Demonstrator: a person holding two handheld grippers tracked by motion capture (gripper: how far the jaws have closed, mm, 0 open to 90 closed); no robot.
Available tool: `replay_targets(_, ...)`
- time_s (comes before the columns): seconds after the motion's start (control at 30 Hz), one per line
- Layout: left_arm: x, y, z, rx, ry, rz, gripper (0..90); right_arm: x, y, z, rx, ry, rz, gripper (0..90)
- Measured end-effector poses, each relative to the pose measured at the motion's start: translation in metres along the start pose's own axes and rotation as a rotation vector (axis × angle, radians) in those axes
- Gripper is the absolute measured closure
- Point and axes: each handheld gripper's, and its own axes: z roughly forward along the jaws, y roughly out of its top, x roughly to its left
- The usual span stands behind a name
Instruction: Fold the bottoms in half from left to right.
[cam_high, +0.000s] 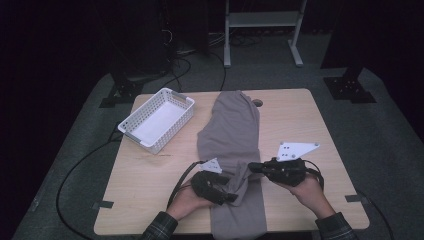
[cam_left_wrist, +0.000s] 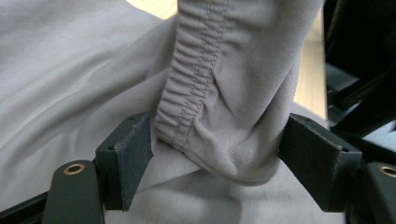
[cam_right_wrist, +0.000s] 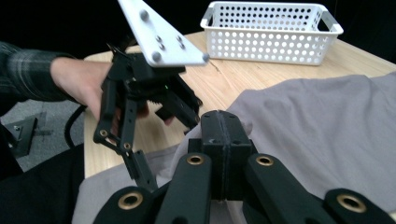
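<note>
The wooden desk (cam_high: 150, 175) carries a pair of grey trousers (cam_high: 232, 130) laid lengthwise down its middle, from the far edge, where one end sits beside a round cable hole (cam_high: 257, 103), to the near edge, where the cloth hangs over. A white perforated basket (cam_high: 157, 119) stands empty near the far left corner, well apart from the trousers. Near the front edge the cloth is bunched and lifted between the two tools. The right gripper (cam_high: 252, 167), held in the person's right hand (cam_high: 307, 190), has its jaws pressed tight together on a fold of the grey cloth — the right gripper view shows the fabric pinched at the jaw tips (cam_right_wrist: 224, 135). The left gripper (cam_high: 232, 197), in the left hand (cam_high: 187, 202), has its jaws standing apart on either side of the elastic waistband (cam_left_wrist: 191, 88); the gathered hem hangs between the pads (cam_left_wrist: 135, 149) — the left one is clear of the cloth, the right one just at it — with no grip.
</note>
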Motion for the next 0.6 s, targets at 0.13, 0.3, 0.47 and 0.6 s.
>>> replay_targets(0.13,-0.003,-0.005,0.006,0.112,0.079,0.073,33.4,0.000,-0.001,0.001,0.008,0.002,-0.002,89.2)
replay_targets(0.3,-0.003,-0.011,0.001,0.141,0.173,0.120,41.0,-0.001,-0.016,0.006,0.052,0.007,0.012,89.1)
replay_targets(0.47,0.004,-0.008,0.002,0.154,0.291,0.164,45.4,0.003,-0.030,0.008,0.103,0.011,0.027,89.1)
replay_targets(0.6,0.010,-0.010,-0.002,0.147,0.295,0.148,42.9,0.008,-0.040,0.006,0.134,0.045,0.039,89.1)
